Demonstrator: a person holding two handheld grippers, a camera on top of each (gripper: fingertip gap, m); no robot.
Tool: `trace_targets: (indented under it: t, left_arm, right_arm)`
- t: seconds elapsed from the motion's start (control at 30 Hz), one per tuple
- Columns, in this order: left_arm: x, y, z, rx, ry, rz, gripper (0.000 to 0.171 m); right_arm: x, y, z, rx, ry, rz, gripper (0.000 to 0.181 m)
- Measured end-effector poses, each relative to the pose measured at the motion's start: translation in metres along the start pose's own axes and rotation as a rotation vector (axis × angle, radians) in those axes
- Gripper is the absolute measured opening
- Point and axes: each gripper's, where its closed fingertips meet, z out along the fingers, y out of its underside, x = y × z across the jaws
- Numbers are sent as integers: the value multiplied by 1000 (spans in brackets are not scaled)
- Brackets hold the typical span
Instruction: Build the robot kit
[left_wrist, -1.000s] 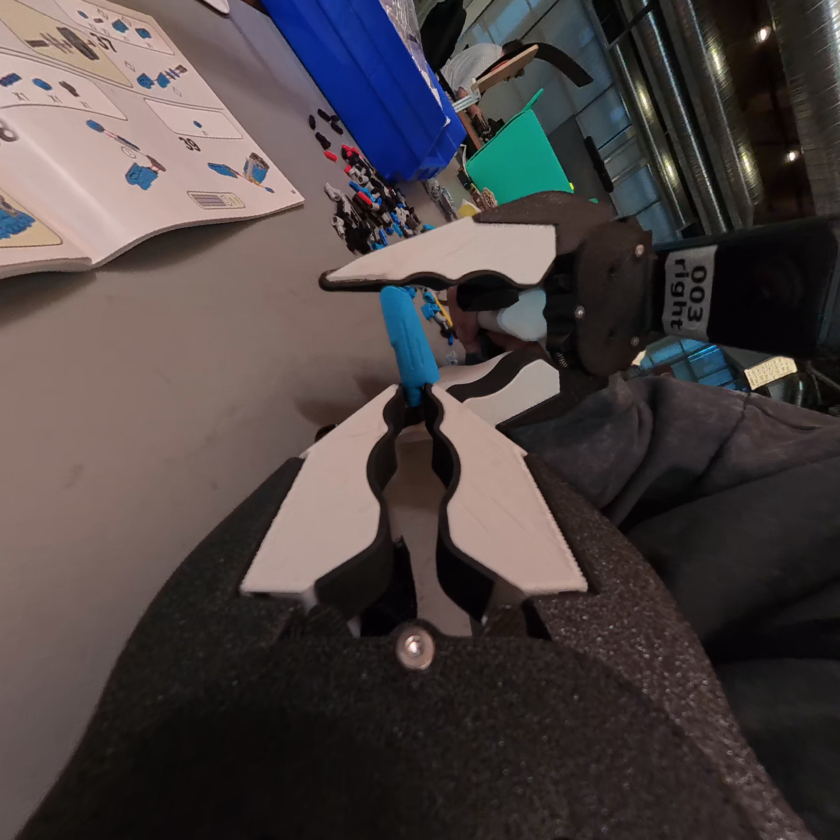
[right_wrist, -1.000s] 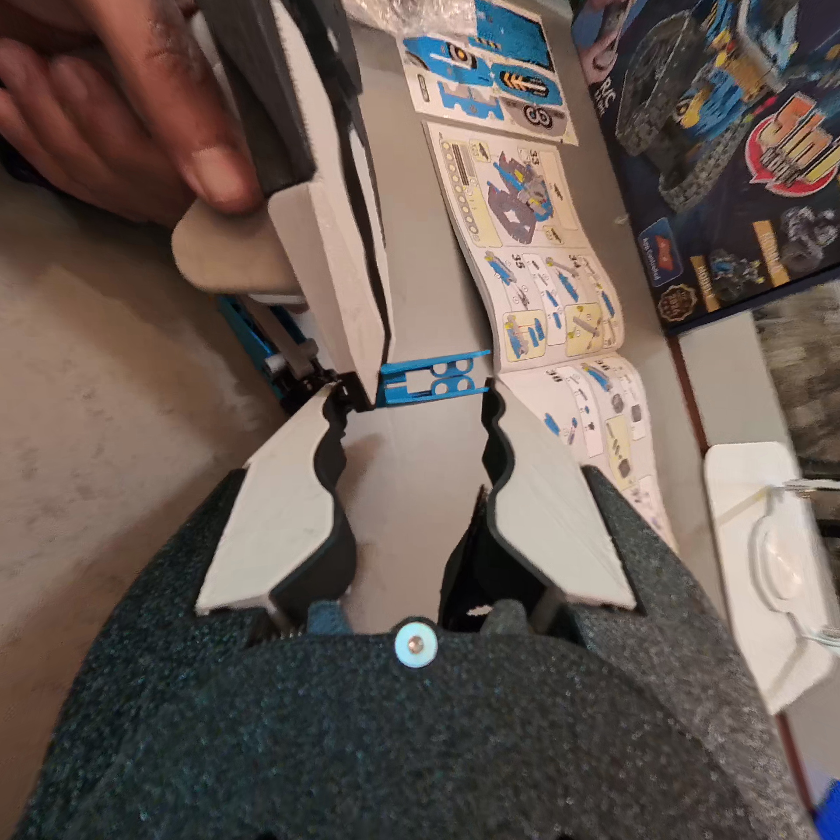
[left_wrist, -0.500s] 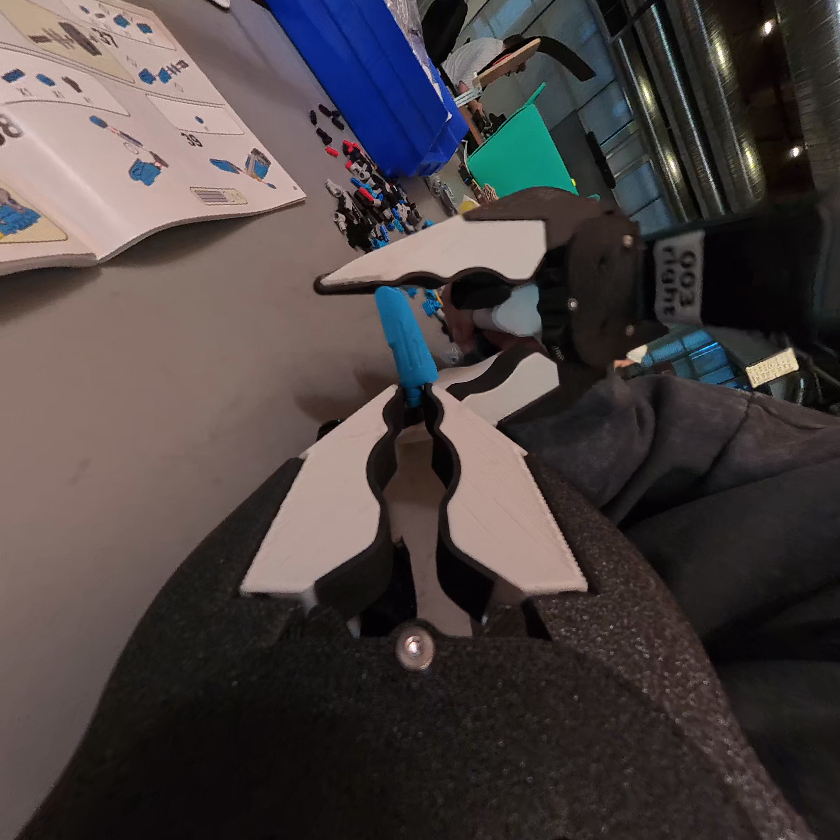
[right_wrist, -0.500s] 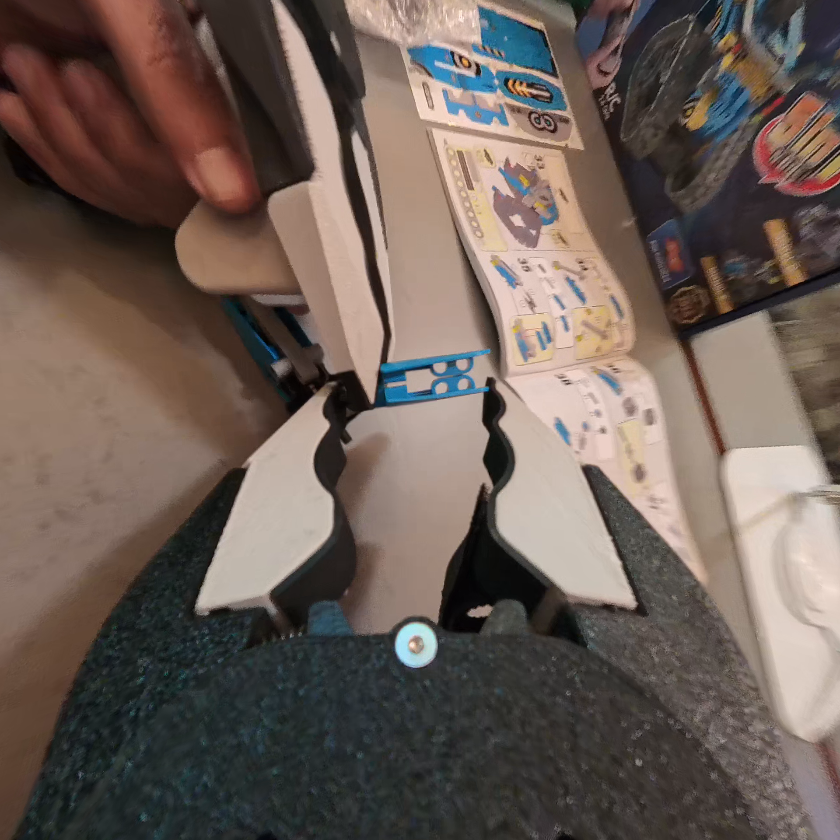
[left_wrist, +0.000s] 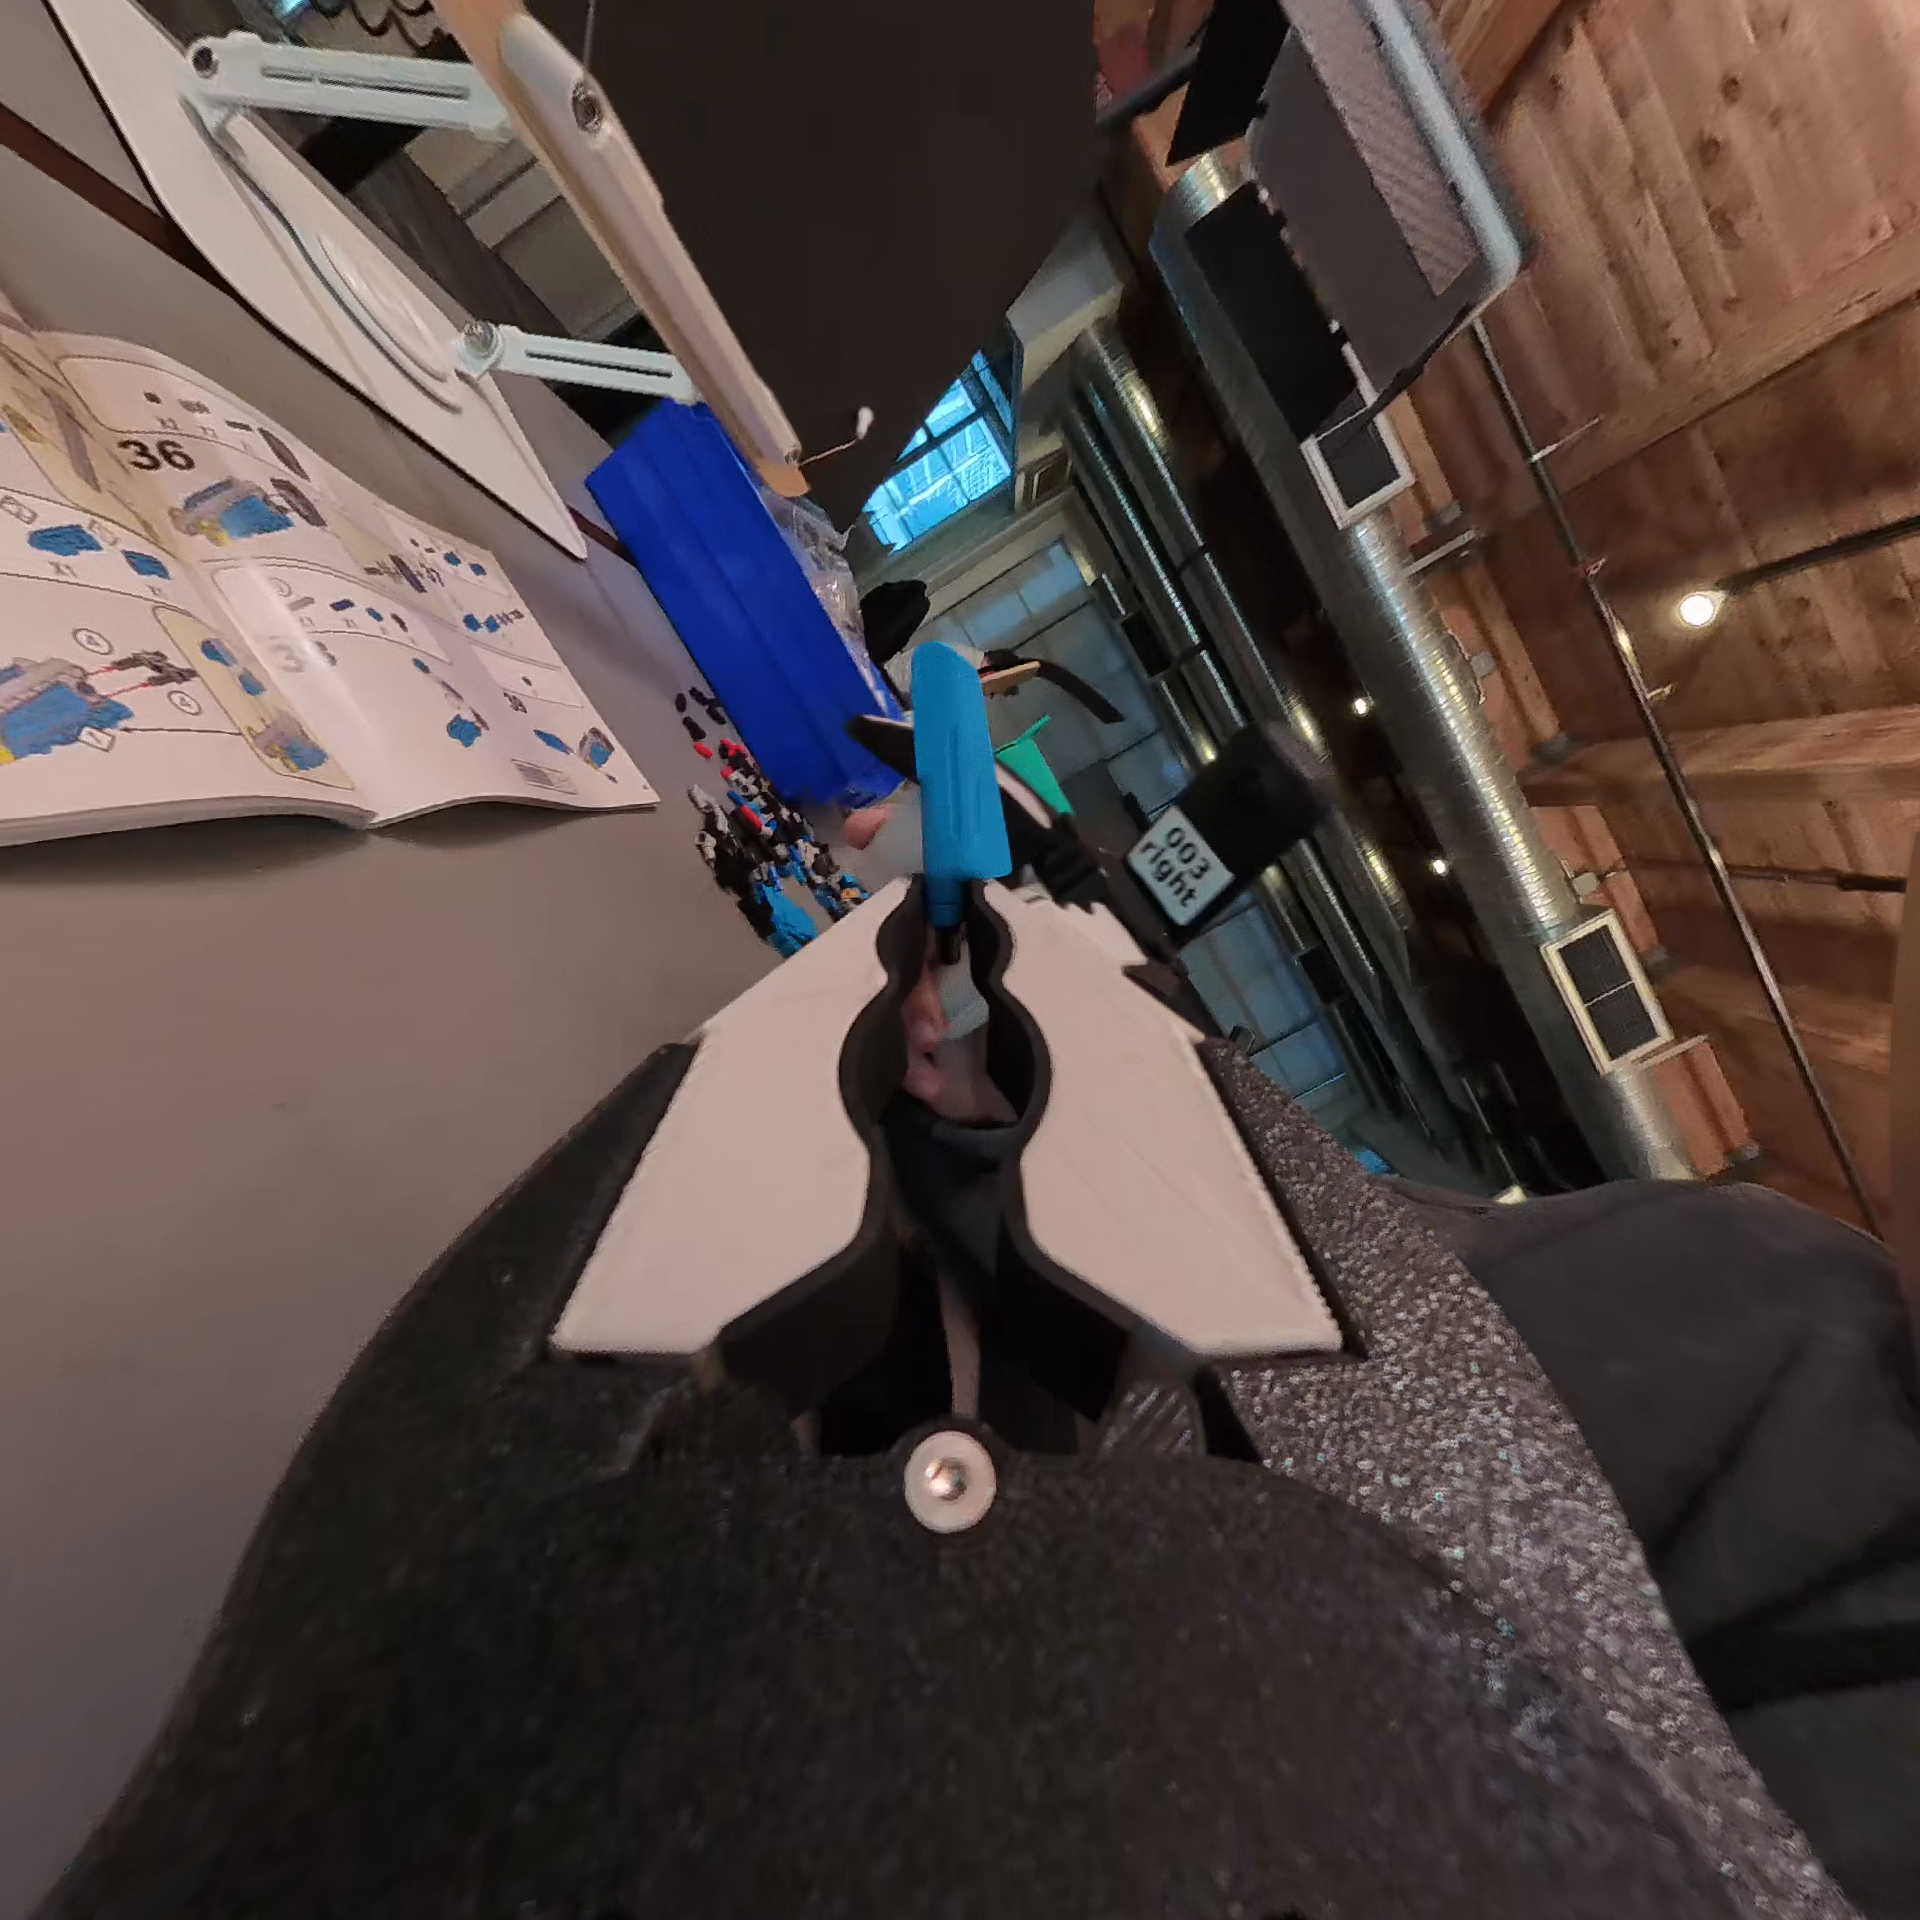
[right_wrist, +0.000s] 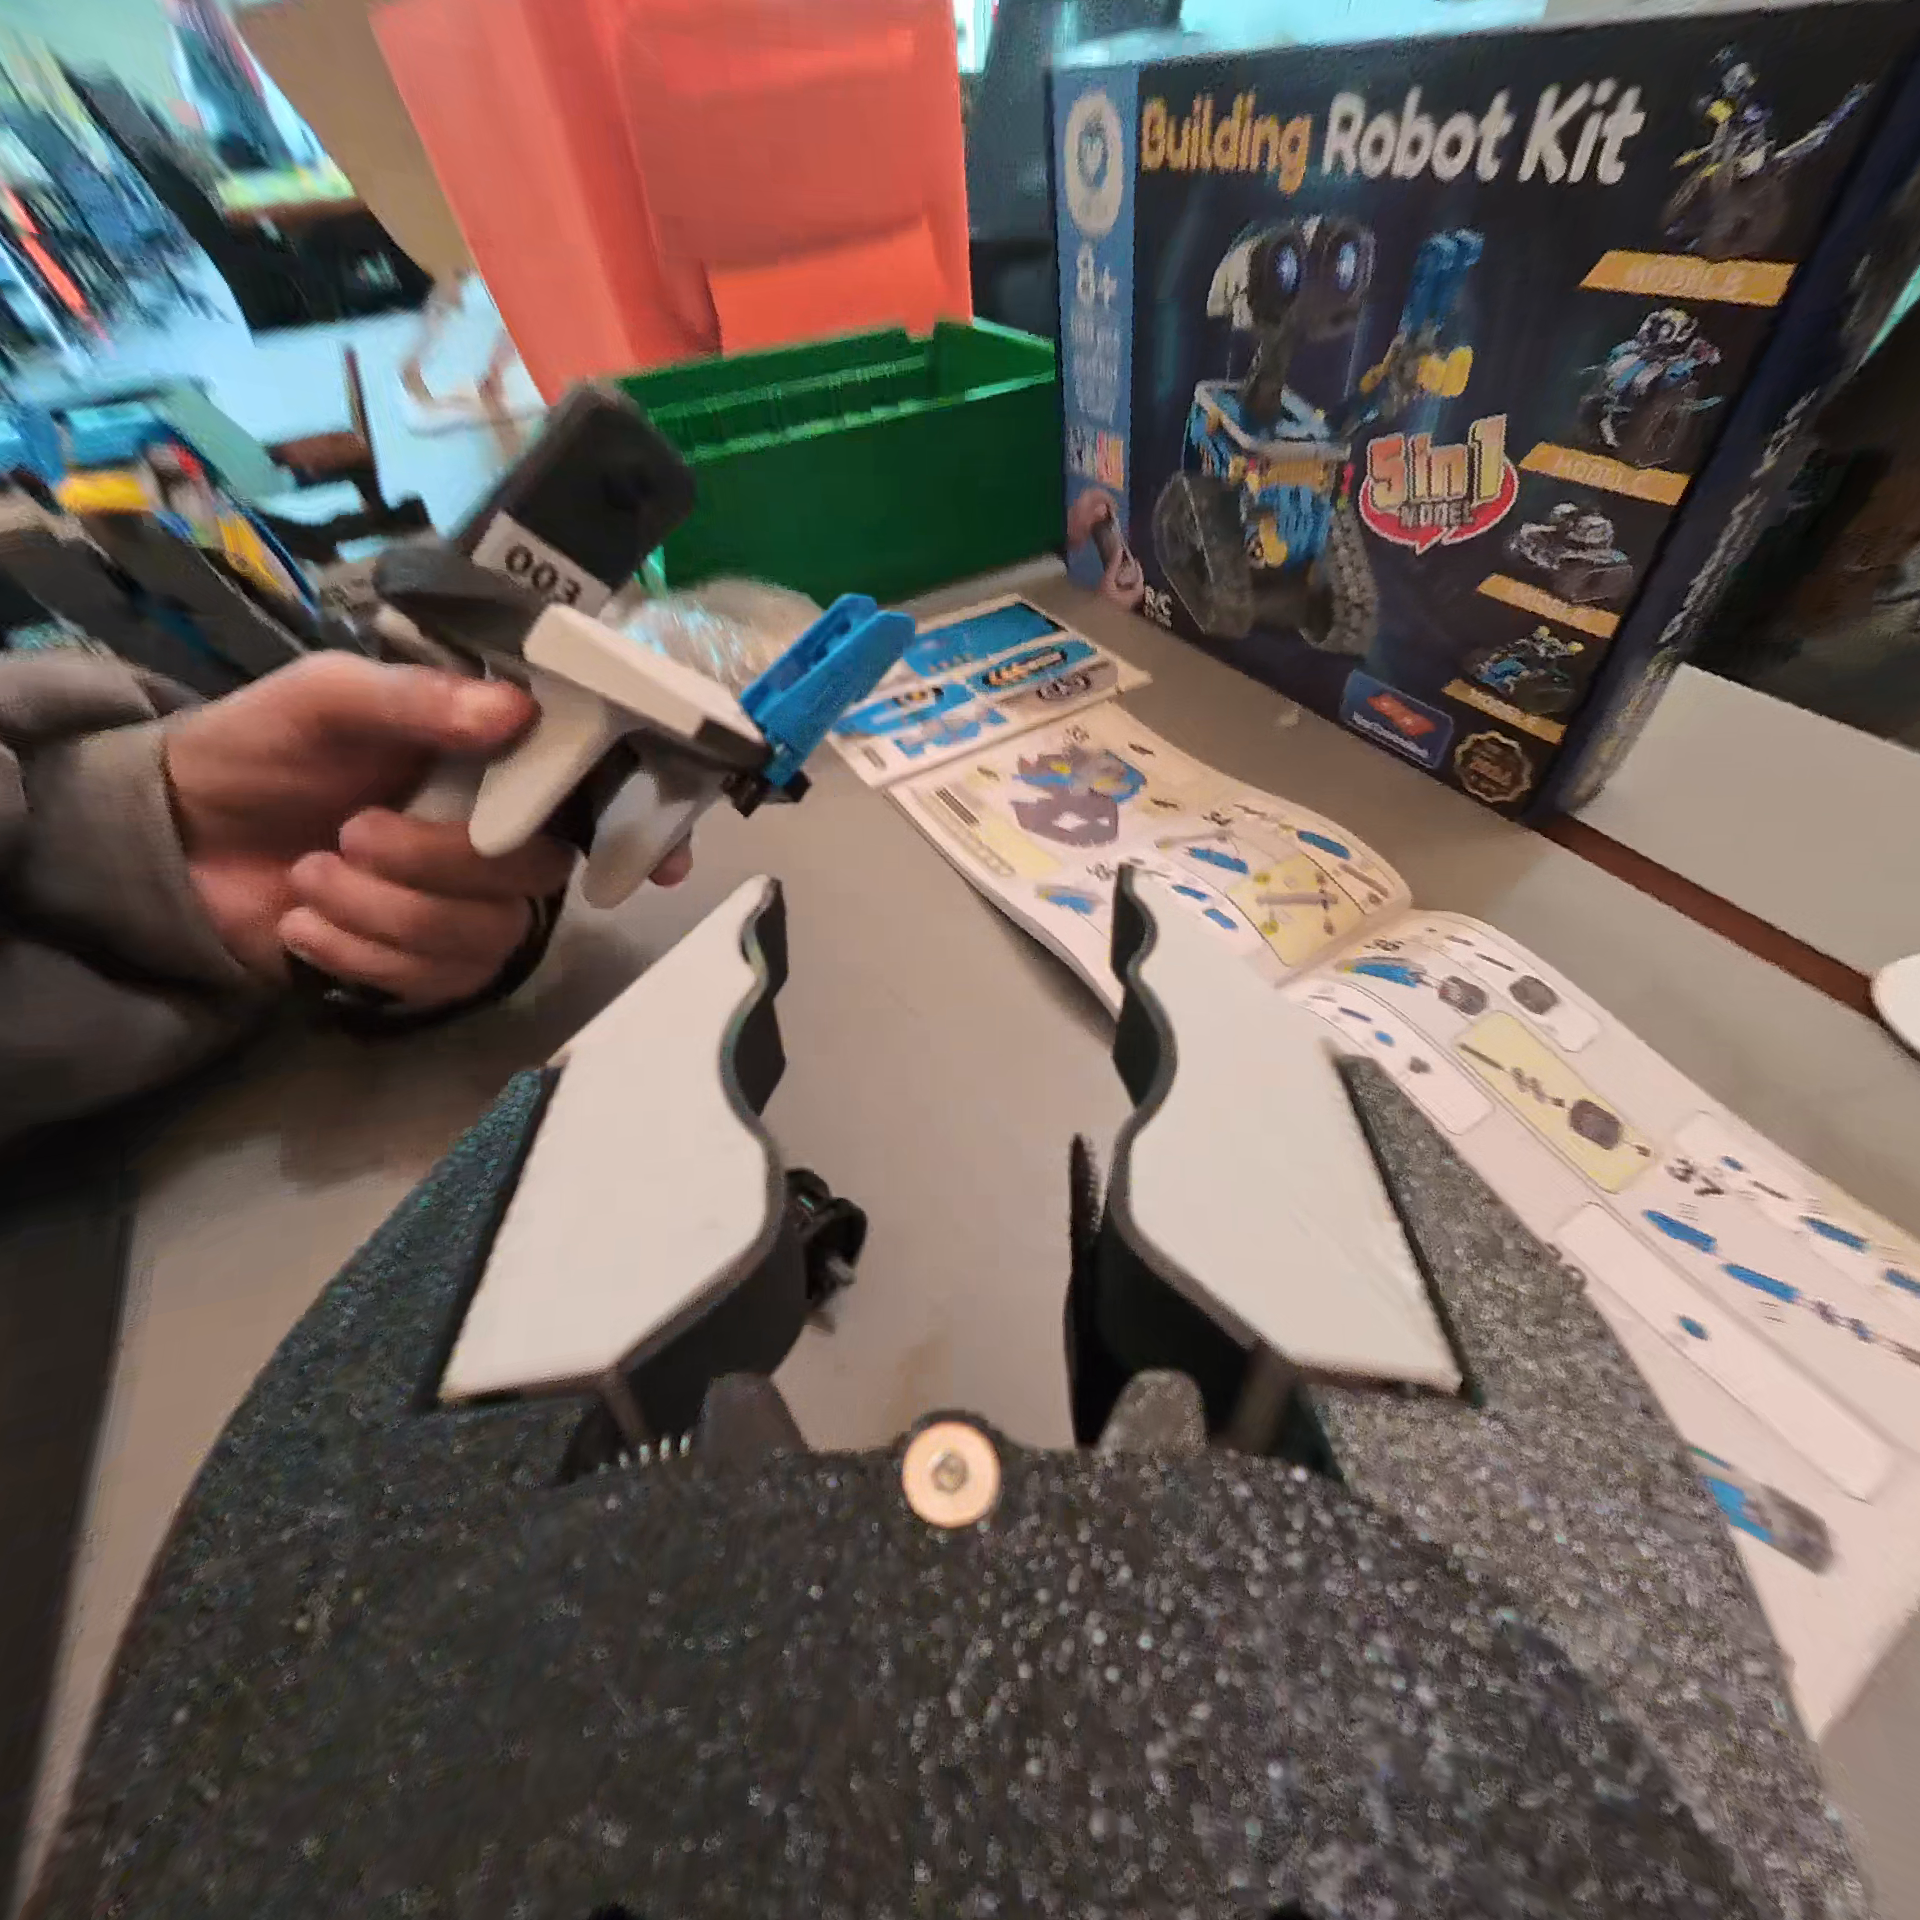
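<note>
Grey table (right_wrist: 935, 1039): open booklet (right_wrist: 1299, 935), kit box (right_wrist: 1455, 364).

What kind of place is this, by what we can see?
Probably a workshop or lab table for building a toy kit: an open instruction booklet, the kit's box, loose small parts, and exposed metal ducts overhead.

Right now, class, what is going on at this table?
A person holds a gripper in each hand. The left gripper is shut on a blue building piece, lifted off the grey table. The right gripper is open and empty, apart from the piece. An open instruction booklet lies on the table in front of a kit box, with a pile of small loose parts farther along.
</note>
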Motion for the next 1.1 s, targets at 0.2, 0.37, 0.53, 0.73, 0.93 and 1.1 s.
trace_targets:
  t: [0.2, 0.37, 0.53, 0.73, 0.93, 1.1]
  left_arm:
    - [15, 11, -9, 103, -92, -90, 6]
    - [12, 35, -16, 161, -264, 22, 6]
    - [-5, 55, -33, 101, -627, 483, 6]
    - [4, 56, -43, -33, -969, 1106, 7]
    - [3, 61, -43, -132, -1096, 1370, 7]
    - [3, 69, -42, -232, -1157, 1568, 7]
  right_arm:
    - [-14, -14, -2, 83, -35, -6, 54]
    - [-39, -17, 2, 90, -112, -27, 49]
    - [-63, -21, 2, 102, -297, 145, 46]
    - [-87, -7, 9, -27, -394, 259, 57]
    - [-112, 11, 13, -149, -459, 214, 28]
    - [-112, 23, 7, -222, -484, 211, 20]
